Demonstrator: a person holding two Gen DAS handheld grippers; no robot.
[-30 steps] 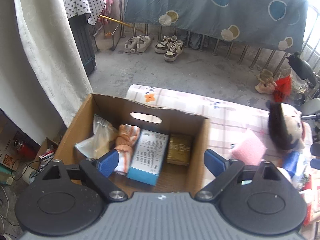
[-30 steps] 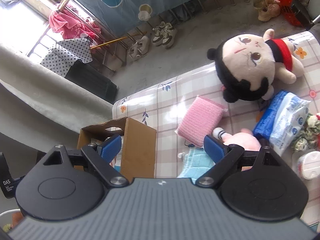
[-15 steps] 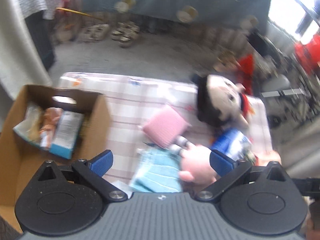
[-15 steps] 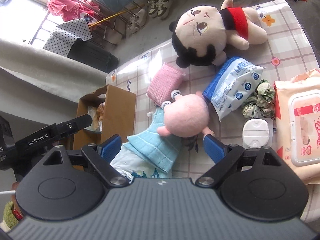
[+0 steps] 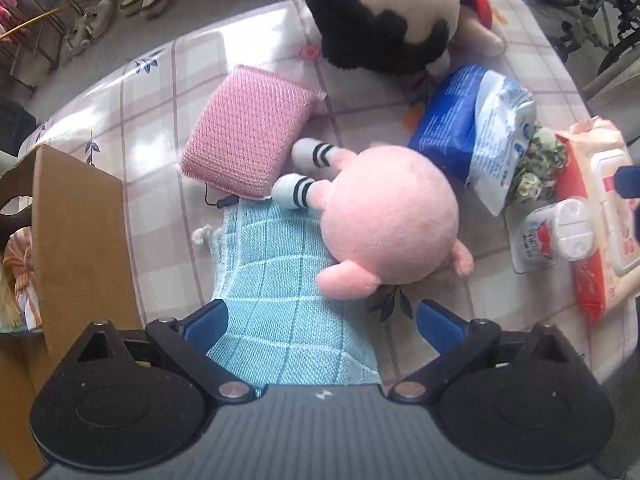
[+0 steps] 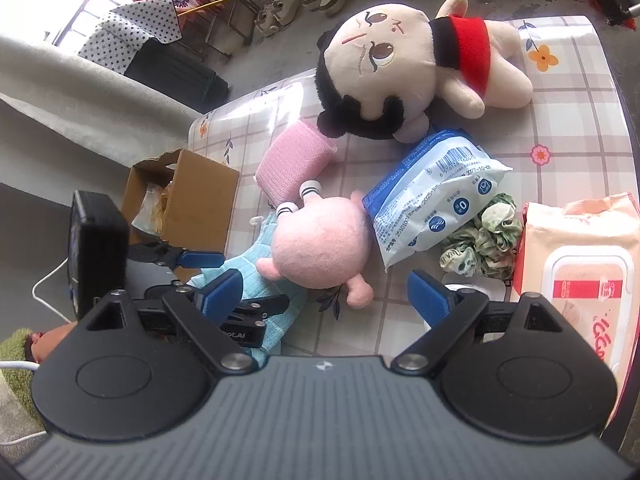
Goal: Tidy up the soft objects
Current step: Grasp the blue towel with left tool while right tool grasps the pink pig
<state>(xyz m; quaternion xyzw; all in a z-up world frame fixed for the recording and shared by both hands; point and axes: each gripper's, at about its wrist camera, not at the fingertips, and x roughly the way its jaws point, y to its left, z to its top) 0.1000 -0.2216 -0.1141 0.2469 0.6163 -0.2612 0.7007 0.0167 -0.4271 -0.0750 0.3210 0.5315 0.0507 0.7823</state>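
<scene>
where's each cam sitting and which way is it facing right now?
Left wrist: on the left gripper, looking steeply down at the blue cloth and pink plush; own blue fingers show, jaws closing slightly, nothing pressed.
Right wrist: on the right gripper, tilted down across the table; own fingers show, plus the left gripper.
Shared: pink plush, cloth, pink sponge, big doll, cardboard box.

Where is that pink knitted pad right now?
In both views the pink knitted pad lies on the checked tablecloth, between the cardboard box and the black-haired doll, touching the pink plush's socked feet.
</scene>
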